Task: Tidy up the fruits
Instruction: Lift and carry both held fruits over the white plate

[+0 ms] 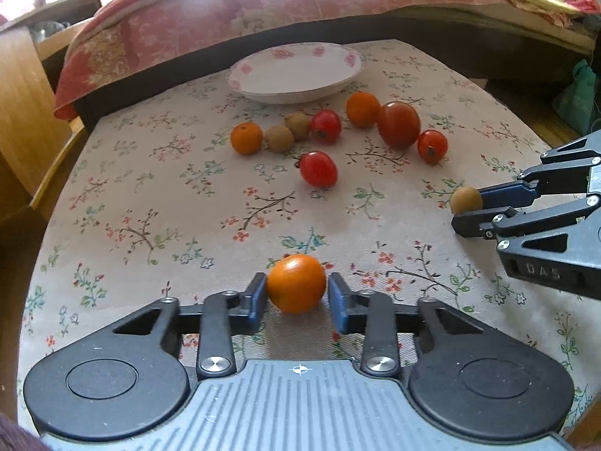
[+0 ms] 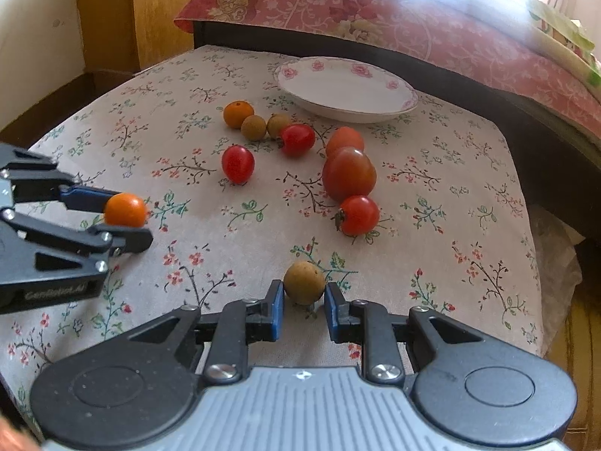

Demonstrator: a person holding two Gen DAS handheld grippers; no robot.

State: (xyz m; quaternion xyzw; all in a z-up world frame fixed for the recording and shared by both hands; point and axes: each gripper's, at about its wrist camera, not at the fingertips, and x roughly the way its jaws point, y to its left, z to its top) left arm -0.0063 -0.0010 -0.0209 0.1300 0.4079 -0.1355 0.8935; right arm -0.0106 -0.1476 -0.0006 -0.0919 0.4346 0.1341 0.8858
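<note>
Behind plate (image 1: 296, 75): bedspread (image 1: 263, 11), both views.

We see an orange fruit (image 1: 296, 283) and a tan longan (image 2: 304, 282) near us, red tomatoes (image 1: 318, 168) and others clustered before the empty floral plate (image 1: 296, 71).

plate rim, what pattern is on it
Pink roses on a white plate, printed around the rim; the right wrist view shows them best.

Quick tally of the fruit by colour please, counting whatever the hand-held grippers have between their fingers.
Orange: 3
Small red: 3
Large dark red: 1
Tan-brown: 3
Total: 10
</note>
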